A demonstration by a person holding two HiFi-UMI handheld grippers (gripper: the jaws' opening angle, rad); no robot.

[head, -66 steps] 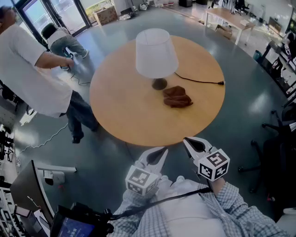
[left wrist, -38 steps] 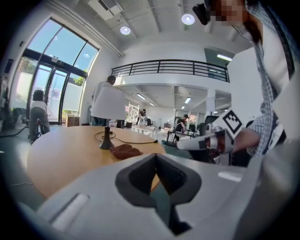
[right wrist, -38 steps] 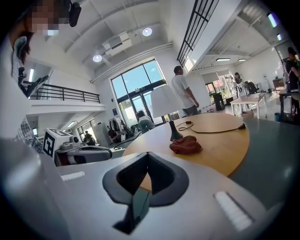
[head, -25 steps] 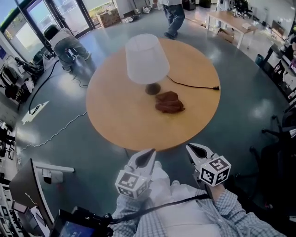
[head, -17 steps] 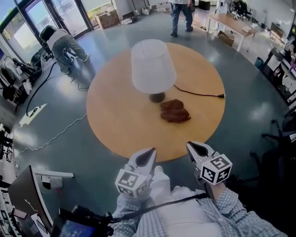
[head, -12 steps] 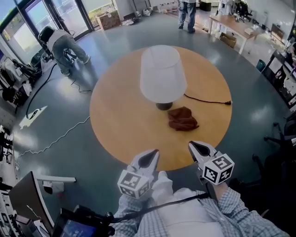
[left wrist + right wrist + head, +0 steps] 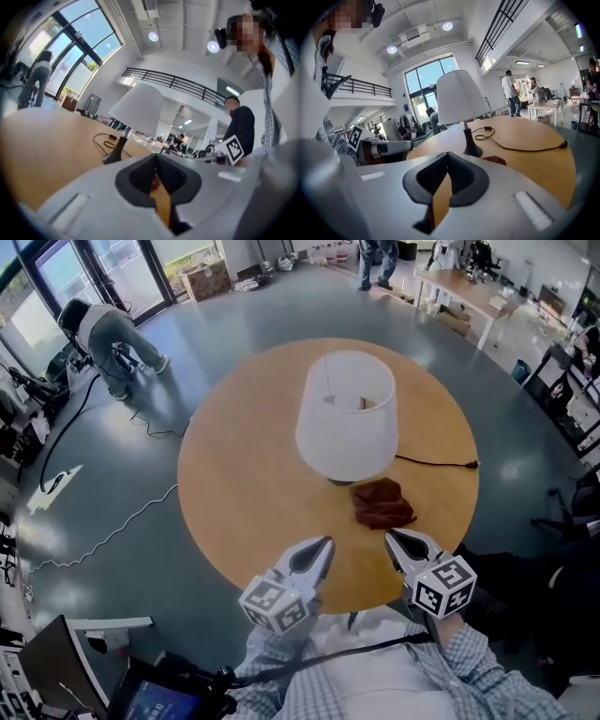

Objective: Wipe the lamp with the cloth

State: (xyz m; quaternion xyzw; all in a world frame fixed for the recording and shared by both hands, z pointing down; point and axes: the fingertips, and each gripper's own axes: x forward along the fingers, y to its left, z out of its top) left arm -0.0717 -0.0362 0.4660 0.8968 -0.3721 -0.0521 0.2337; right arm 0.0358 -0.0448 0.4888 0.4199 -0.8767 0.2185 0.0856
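A lamp (image 7: 346, 416) with a white shade and a dark base stands near the middle of the round wooden table (image 7: 244, 484); it also shows in the left gripper view as the lamp (image 7: 137, 108) and in the right gripper view as the lamp (image 7: 461, 97). A crumpled brown cloth (image 7: 381, 502) lies just in front of the lamp's base, and a sliver of the cloth (image 7: 494, 160) peeks over the right jaws. My left gripper (image 7: 320, 547) and right gripper (image 7: 397, 541) hover at the table's near edge, both shut and holding nothing.
The lamp's black cord (image 7: 437, 463) runs right across the table. A person (image 7: 101, 334) bends over on the floor at the far left beside cables (image 7: 103, 535). Another person (image 7: 377, 259) walks near a desk (image 7: 464, 292) at the back. Dark chairs (image 7: 567, 521) stand to the right.
I have stepped closer: table, lamp and cloth have slid nearer and rightward in the head view, and both grippers now reach the table's edge. The person at the back walked right.
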